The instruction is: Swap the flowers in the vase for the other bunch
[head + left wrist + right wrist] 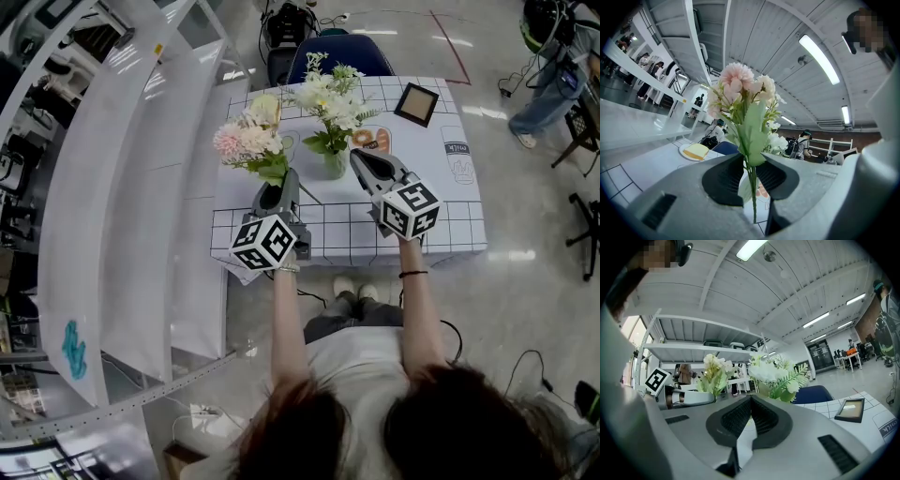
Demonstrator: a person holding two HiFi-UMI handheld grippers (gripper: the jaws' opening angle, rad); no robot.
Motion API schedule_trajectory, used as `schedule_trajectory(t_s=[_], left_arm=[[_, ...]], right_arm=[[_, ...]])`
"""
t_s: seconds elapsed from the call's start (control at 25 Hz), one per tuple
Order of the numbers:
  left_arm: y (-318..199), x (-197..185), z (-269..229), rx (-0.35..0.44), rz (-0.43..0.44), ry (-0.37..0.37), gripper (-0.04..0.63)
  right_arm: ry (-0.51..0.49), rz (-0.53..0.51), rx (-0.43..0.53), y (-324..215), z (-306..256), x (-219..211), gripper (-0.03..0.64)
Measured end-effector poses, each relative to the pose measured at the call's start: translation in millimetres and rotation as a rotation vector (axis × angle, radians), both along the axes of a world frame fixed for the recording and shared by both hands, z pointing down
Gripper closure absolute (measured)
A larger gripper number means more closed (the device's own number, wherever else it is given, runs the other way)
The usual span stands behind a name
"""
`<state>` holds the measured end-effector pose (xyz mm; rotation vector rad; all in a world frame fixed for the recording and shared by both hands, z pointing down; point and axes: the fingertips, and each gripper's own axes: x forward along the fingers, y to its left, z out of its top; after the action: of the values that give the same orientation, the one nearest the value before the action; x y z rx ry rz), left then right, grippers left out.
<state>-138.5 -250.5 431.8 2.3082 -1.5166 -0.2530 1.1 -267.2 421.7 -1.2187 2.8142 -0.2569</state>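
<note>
**Head view.** My left gripper (279, 193) is clamped on the stems of the pink bunch (246, 141), whose heads stand above and ahead of its jaws. My right gripper (362, 161) is closed with nothing in it. The vase (335, 167) stands just to the left of its tips, and I cannot tell whether they touch. The white bunch (328, 98) is still in the vase, so the swap has not been made.

**Left gripper view.** The jaws are pressed on thin green stems and leaves, and the cut ends hang below the pads.
- Risk: a grip this narrow on slender stems could let the bunch swivel or slide down if I swing it.

**Right gripper view.** The pads meet with no stem between them. The white bunch rises just beyond the tips, and my other gripper is off to the left.
- Risk: closed jaws can only nudge. A push forward could knock the vase over.
- Risk: neither gripper holds the vase, so drawing the white bunch out could lift or tip it.

**Surface and room.** The table (450, 216) carries a white cloth with a grid pattern. A picture frame (416, 103) lies ahead and to the right of my right gripper. A blue chair (339, 52) stands beyond the far edge. White shelving (141, 187) runs along my left, and cables lie on the floor.
</note>
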Motion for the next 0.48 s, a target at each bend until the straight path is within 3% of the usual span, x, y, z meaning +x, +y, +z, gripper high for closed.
schedule_trajectory(t_s=[0.48], left_arm=[[6.3, 3.8, -5.9, 0.013, -0.006, -0.014, 0.518]], right_arm=[[-0.001, -0.027, 0.021, 6.5, -7.3, -0.1, 0.607]])
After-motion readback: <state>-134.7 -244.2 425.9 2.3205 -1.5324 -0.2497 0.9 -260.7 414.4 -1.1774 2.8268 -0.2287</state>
